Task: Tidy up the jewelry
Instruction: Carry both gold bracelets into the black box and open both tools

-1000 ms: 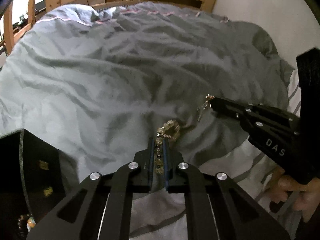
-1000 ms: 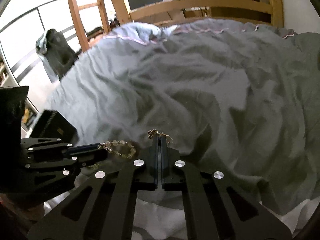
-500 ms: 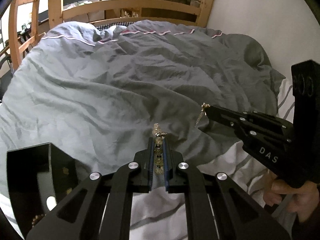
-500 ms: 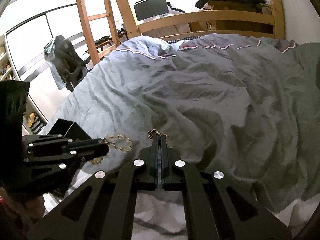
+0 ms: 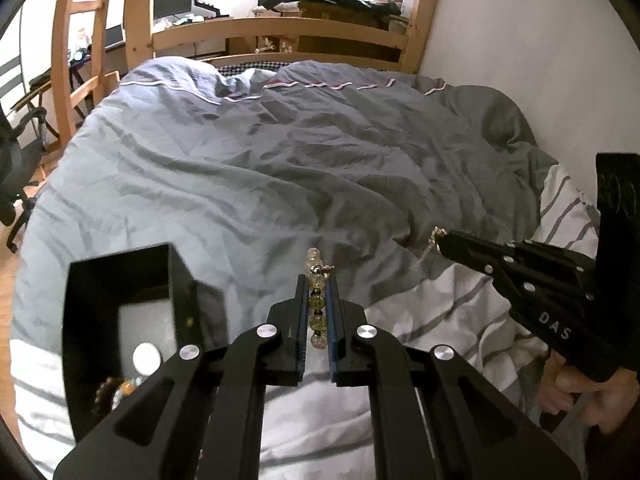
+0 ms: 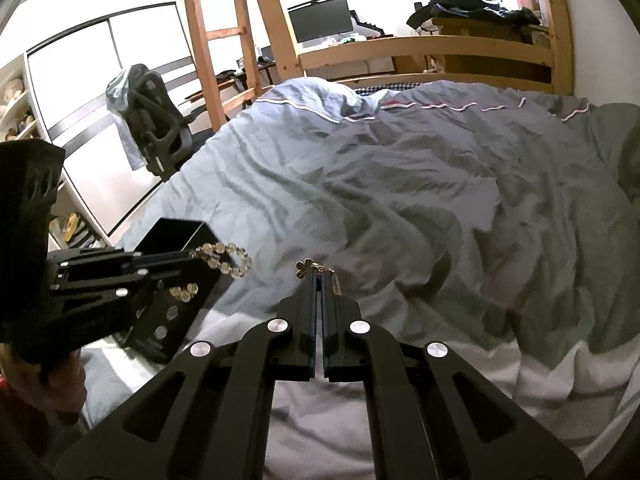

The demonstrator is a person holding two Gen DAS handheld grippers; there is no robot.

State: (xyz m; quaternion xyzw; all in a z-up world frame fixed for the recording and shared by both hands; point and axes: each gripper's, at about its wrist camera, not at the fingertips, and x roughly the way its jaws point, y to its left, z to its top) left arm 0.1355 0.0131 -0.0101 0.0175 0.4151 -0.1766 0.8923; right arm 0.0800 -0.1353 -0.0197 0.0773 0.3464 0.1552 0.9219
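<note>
Left wrist view: left gripper [image 5: 316,280] clamps the beaded bracelet [image 5: 315,300], right gripper [image 6: 321,276] pinches the clover chain [image 6: 316,269]; carry both slowly over the black box [image 5: 120,276] at near left.

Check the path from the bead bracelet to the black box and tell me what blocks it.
Nothing visible blocks it. The left gripper is shut on the bead bracelet, held clear above the duvet. The black box stands open to its left, with only bare duvet between them. The right gripper, holding a chain, is on the opposite side.
</note>
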